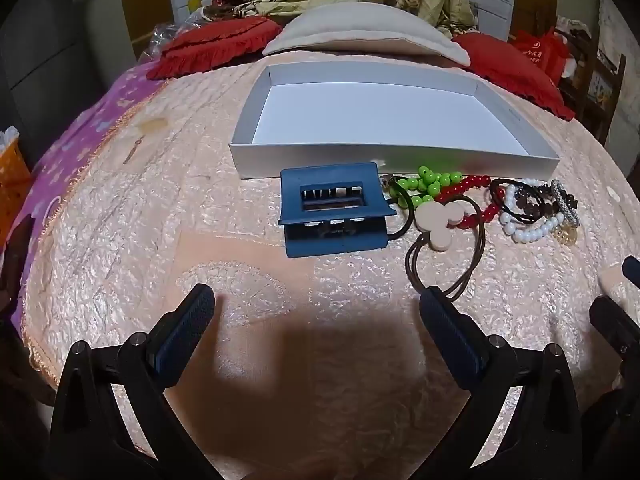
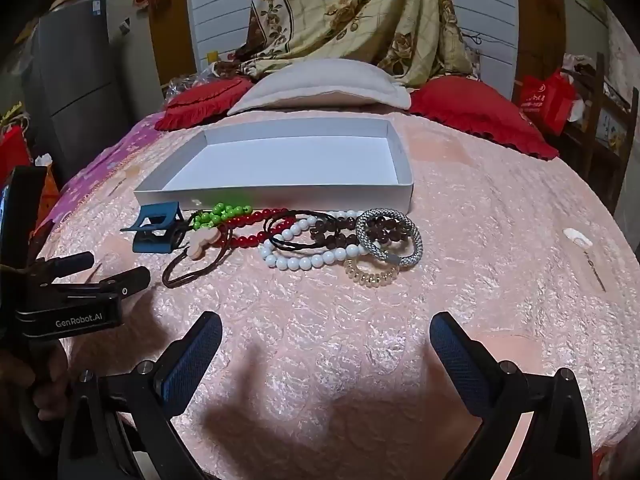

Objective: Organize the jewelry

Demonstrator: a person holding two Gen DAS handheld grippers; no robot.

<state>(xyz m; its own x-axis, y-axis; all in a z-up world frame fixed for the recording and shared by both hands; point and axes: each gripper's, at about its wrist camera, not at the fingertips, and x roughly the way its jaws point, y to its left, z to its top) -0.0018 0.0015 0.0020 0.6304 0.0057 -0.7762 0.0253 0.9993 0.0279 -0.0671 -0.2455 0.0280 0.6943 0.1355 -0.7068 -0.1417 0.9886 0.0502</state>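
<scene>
An empty white box (image 1: pixel 392 154) (image 2: pixel 276 196) lies on the pink bedspread. In front of it lie a blue hair claw clip (image 1: pixel 334 210) (image 2: pixel 156 228), green beads (image 1: pixel 434 184) (image 2: pixel 220 214), red beads (image 1: pixel 464 190) (image 2: pixel 248 236), a wooden-charm hair tie (image 1: pixel 438 218) (image 2: pixel 204 246), white beads (image 1: pixel 528 232) (image 2: pixel 304 260), dark beads (image 2: pixel 340 232), a silver woven ring (image 2: pixel 390 236) and a gold coil tie (image 2: pixel 370 274). My left gripper (image 1: pixel 316 308) is open and empty before the clip. My right gripper (image 2: pixel 326 332) is open and empty before the pile.
Red cushions (image 2: pixel 476 116) and a beige pillow (image 2: pixel 320 88) lie behind the box. The left gripper's body (image 2: pixel 80 292) shows at the left of the right wrist view. A small white scrap (image 2: pixel 576 238) lies right of the pile. The bed edge falls off at left.
</scene>
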